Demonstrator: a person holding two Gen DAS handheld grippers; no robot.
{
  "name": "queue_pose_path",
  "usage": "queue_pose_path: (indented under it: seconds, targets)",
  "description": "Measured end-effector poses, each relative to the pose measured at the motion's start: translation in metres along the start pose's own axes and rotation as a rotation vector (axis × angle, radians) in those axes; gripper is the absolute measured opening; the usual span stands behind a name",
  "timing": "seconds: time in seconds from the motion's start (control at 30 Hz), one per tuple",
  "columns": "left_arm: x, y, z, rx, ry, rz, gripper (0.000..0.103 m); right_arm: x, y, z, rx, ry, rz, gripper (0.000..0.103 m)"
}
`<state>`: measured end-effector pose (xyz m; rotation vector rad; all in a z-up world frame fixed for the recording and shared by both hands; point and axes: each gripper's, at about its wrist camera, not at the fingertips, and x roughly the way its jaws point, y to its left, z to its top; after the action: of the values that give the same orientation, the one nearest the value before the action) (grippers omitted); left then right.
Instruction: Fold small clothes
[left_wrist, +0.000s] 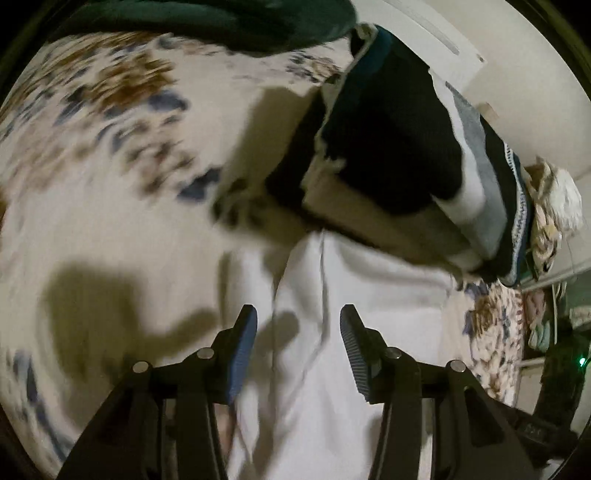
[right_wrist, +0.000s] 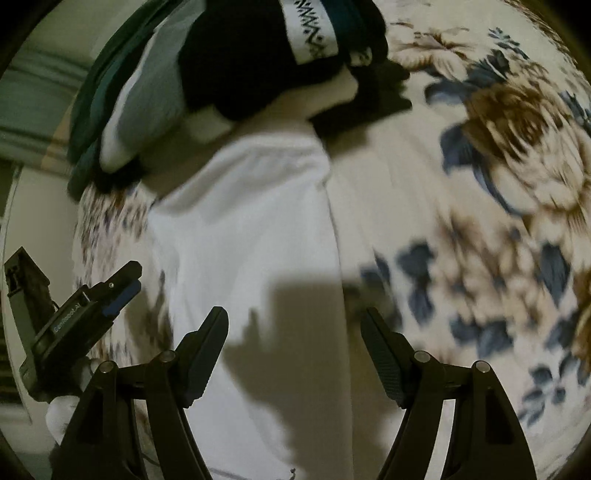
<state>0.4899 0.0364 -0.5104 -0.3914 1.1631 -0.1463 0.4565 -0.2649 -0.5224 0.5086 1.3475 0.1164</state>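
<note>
1. Left wrist view: the left gripper (left_wrist: 298, 354) is at 6 o'clock, with its jaws spread and nothing between them. Under the gap lies a white garment (left_wrist: 332, 332).
2. The white garment lies flat on a floral bedsheet (left_wrist: 110, 155) and reaches from 6 o'clock up to the centre of the picture. A thin seam or thread runs along it; I cannot tell which.
3. At 1 to 3 o'clock a stack of folded clothes (left_wrist: 424, 155) rests on the sheet, in dark, white and grey layers. Its lower edge touches or overlaps the top of the white garment.
4. A dark green cloth (left_wrist: 207, 22) lies at 12 o'clock, near the stack.
5. Right wrist view: the right gripper (right_wrist: 295, 354) is at 6 o'clock, jaws spread wide and holding nothing. The white garment (right_wrist: 240, 240) lies under it, from 6 o'clock to the centre.
6. The stack of folded clothes (right_wrist: 240, 66) is at 11 to 12 o'clock; a white band with a dark zigzag pattern (right_wrist: 314, 33) shows on top.
7. The left gripper (right_wrist: 120, 291) appears at 9 o'clock, above the sheet just beside the left edge of the garment.
8. The floral bedsheet (right_wrist: 480, 184) fills the side from 1 to 5 o'clock. Both pictures are blurred.
</note>
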Motion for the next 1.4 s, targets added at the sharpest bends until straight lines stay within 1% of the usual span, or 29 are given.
queue_pose_path:
  seconds: [0.1, 0.13, 0.17, 0.2, 0.33, 0.47, 0.5, 0.6, 0.67, 0.7, 0.77, 0.8, 0.83, 0.87, 0.9, 0.93, 0.97, 1.0, 1.1, 1.13, 1.23, 1.3, 1.33, 1.4]
  targets:
    - [0.019, -0.009, 0.011, 0.090, 0.012, -0.012, 0.041, 0.016, 0.001, 0.024, 0.037, -0.015, -0.014, 0.076]
    - [0.022, -0.012, 0.013, 0.112, 0.001, -0.012, 0.034, 0.021, 0.000, 0.030, 0.048, -0.019, -0.026, 0.076]
    - [0.022, -0.014, 0.013, 0.129, -0.012, -0.021, 0.023, 0.024, 0.000, 0.034, 0.054, -0.021, -0.033, 0.076]
    - [0.022, -0.015, 0.013, 0.143, -0.019, -0.030, 0.003, 0.027, -0.001, 0.037, 0.057, -0.020, -0.037, 0.076]
    - [0.010, -0.007, 0.020, 0.119, -0.061, -0.048, 0.002, 0.034, -0.004, 0.049, 0.061, -0.024, -0.065, 0.076]
    - [-0.009, 0.010, 0.028, 0.065, -0.086, -0.082, 0.002, 0.038, -0.006, 0.054, 0.068, -0.031, -0.067, 0.076]
    - [-0.010, 0.015, 0.030, 0.057, -0.082, -0.086, 0.002, 0.043, -0.001, 0.053, 0.069, -0.032, -0.068, 0.076]
    - [0.005, 0.026, 0.031, 0.038, -0.049, -0.065, 0.002, 0.051, 0.003, 0.054, 0.063, -0.028, -0.072, 0.076]
    - [0.023, 0.036, 0.032, 0.021, 0.004, -0.074, 0.003, 0.056, 0.007, 0.058, 0.048, -0.029, -0.081, 0.076]
    - [0.028, 0.041, 0.032, 0.002, 0.030, -0.080, 0.006, 0.058, 0.008, 0.060, 0.041, -0.029, -0.085, 0.076]
    - [0.028, 0.051, 0.032, -0.056, 0.057, -0.139, 0.006, 0.058, 0.010, 0.055, 0.031, -0.032, -0.083, 0.076]
    - [0.024, 0.060, 0.032, -0.106, 0.062, -0.196, 0.008, 0.059, 0.010, 0.058, 0.028, -0.037, -0.074, 0.076]
    - [0.019, 0.067, 0.031, -0.142, 0.054, -0.235, 0.012, 0.060, 0.010, 0.061, 0.027, -0.039, -0.068, 0.076]
    - [0.015, 0.073, 0.029, -0.169, 0.046, -0.269, 0.014, 0.061, 0.009, 0.062, 0.027, -0.041, -0.061, 0.076]
    - [0.012, 0.079, 0.026, -0.196, 0.040, -0.290, 0.023, 0.063, 0.008, 0.066, 0.027, -0.046, -0.040, 0.076]
    - [0.010, 0.085, 0.023, -0.221, 0.035, -0.290, 0.039, 0.064, 0.008, 0.067, 0.026, -0.046, -0.031, 0.076]
    - [0.011, 0.089, 0.019, -0.236, 0.033, -0.286, 0.045, 0.067, 0.007, 0.070, 0.027, -0.046, -0.021, 0.076]
    - [0.015, 0.092, 0.016, -0.246, 0.044, -0.287, 0.048, 0.069, 0.006, 0.073, 0.032, -0.045, -0.003, 0.076]
    - [0.032, 0.092, 0.011, -0.267, 0.096, -0.309, 0.048, 0.073, 0.003, 0.078, 0.036, -0.041, 0.030, 0.076]
    - [0.037, 0.087, 0.011, -0.263, 0.108, -0.331, 0.048, 0.074, 0.003, 0.080, 0.033, -0.039, 0.043, 0.076]
    - [0.049, 0.074, 0.013, -0.243, 0.129, -0.362, 0.048, 0.078, 0.005, 0.081, 0.009, -0.026, 0.054, 0.076]
    - [0.054, 0.066, 0.016, -0.230, 0.132, -0.356, 0.048, 0.083, 0.005, 0.082, -0.002, -0.021, 0.060, 0.076]
    - [0.055, 0.062, 0.018, -0.222, 0.119, -0.350, 0.048, 0.085, 0.006, 0.082, -0.004, -0.020, 0.063, 0.077]
    - [0.054, 0.058, 0.020, -0.212, 0.090, -0.330, 0.044, 0.087, 0.007, 0.083, -0.002, -0.025, 0.086, 0.077]
